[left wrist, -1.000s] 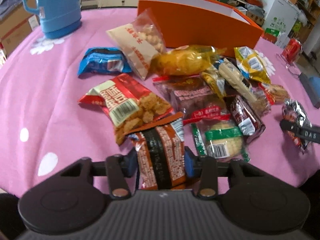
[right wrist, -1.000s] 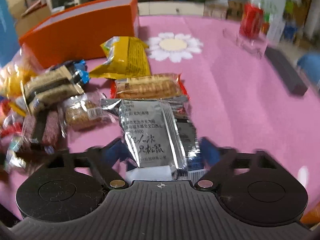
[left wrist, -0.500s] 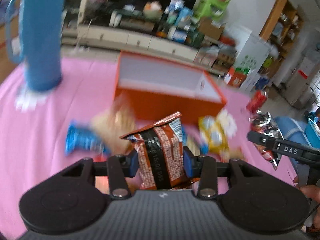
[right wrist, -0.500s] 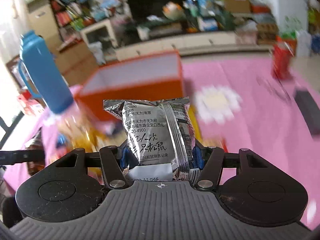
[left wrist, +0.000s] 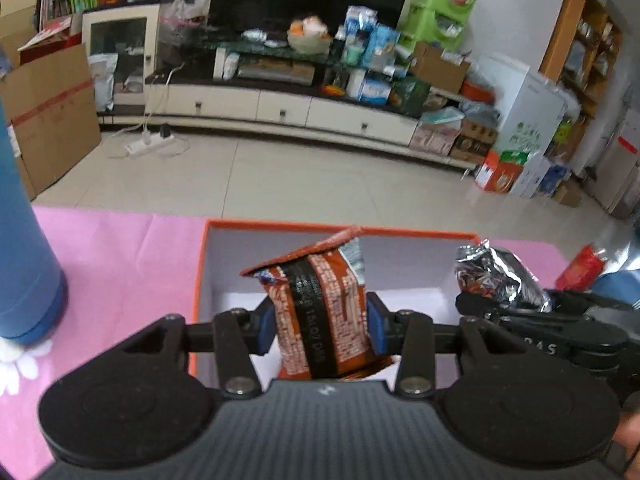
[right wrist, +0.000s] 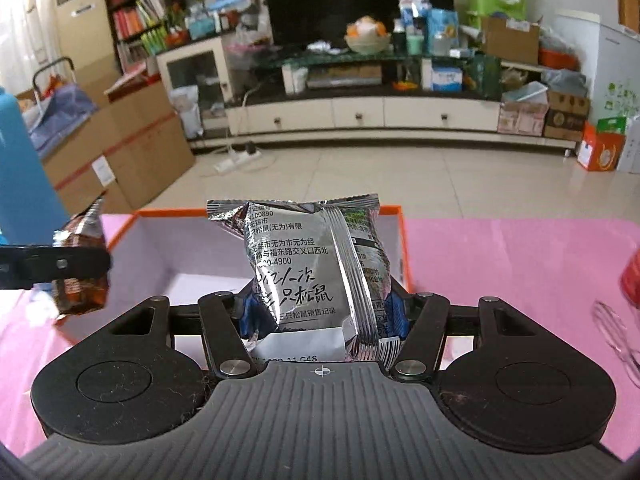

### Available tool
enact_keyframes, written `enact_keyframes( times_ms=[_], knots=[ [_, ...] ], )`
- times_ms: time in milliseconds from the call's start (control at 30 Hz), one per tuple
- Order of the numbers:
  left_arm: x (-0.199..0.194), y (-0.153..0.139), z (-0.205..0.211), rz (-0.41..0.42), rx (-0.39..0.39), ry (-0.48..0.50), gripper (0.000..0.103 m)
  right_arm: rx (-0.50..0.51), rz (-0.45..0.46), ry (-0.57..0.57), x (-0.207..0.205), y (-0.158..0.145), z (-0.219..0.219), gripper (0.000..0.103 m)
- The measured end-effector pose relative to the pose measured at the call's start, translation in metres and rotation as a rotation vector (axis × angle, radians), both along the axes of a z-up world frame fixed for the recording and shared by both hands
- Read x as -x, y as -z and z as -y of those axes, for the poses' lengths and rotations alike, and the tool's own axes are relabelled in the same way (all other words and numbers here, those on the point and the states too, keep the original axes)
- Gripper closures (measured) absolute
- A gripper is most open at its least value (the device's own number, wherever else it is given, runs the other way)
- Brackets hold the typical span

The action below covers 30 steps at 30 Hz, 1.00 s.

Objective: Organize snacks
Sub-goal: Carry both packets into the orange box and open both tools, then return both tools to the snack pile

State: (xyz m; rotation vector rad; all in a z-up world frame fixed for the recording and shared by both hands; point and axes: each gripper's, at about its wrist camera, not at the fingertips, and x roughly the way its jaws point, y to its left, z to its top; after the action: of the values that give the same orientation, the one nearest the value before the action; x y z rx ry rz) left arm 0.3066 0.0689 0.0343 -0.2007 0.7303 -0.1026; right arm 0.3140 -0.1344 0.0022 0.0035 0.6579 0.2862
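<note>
My left gripper (left wrist: pixel 320 326) is shut on a brown-orange snack packet (left wrist: pixel 320 312) and holds it over the open orange box (left wrist: pixel 336 228) with a white inside. My right gripper (right wrist: pixel 320 312) is shut on a silver snack packet (right wrist: pixel 308 268) and holds it over the same box (right wrist: pixel 404 248). In the left wrist view the silver packet (left wrist: pixel 496 276) and the right gripper show at the right. In the right wrist view the brown packet (right wrist: pixel 80 284) shows at the left. The box inside looks bare where it shows.
A blue thermos (left wrist: pixel 24 248) stands left of the box on the pink tablecloth (left wrist: pixel 120 248). A red can (left wrist: pixel 580 268) stands to the right, also at the edge of the right wrist view (right wrist: pixel 630 280). Beyond the table are a tiled floor and TV cabinet.
Both grippers have lifted their packets from the snack pile and carried them forward over the orange box. The snack pile has dropped out of view.
</note>
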Motion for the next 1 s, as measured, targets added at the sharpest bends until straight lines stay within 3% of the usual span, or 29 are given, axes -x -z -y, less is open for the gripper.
enact_keyframes(
  times_ms=[33,67,167,233,300,400,533,733,833,1000],
  knots=[
    [-0.004,0.005,0.0,-0.026,-0.014,-0.009,0.045,0.013,-0.008,-0.003,-0.007,0.005,-0.004,0.054],
    [-0.002,0.006,-0.001,-0.029,-0.024,-0.018,0.045,0.02,-0.017,-0.003,-0.012,0.008,-0.006,0.053],
    [0.033,-0.003,-0.003,0.036,-0.033,-0.017,0.037,-0.021,0.008,-0.016,-0.003,0.002,-0.005,0.047],
    [0.066,-0.008,-0.005,0.063,-0.023,-0.016,0.035,-0.048,0.036,-0.013,0.023,-0.004,0.003,0.024],
    [0.106,-0.008,-0.005,0.071,-0.009,-0.016,0.034,-0.064,0.049,-0.002,0.059,-0.005,0.012,0.018],
    [0.164,0.001,-0.004,0.048,0.033,-0.029,0.033,-0.092,0.012,0.017,0.116,0.003,0.027,0.017],
    [0.23,0.023,0.003,-0.022,0.088,-0.023,0.033,-0.154,-0.114,0.065,0.189,0.03,0.048,0.016],
    [0.291,0.043,0.007,-0.098,0.138,-0.017,0.033,-0.175,-0.227,0.141,0.266,0.052,0.07,0.017],
    [0.311,0.039,0.005,-0.067,0.158,-0.022,0.033,-0.166,-0.199,0.153,0.292,0.041,0.072,0.016],
    [0.326,0.033,-0.003,-0.043,0.116,-0.063,0.032,-0.127,-0.128,0.119,0.315,0.019,0.062,0.013]
  ],
)
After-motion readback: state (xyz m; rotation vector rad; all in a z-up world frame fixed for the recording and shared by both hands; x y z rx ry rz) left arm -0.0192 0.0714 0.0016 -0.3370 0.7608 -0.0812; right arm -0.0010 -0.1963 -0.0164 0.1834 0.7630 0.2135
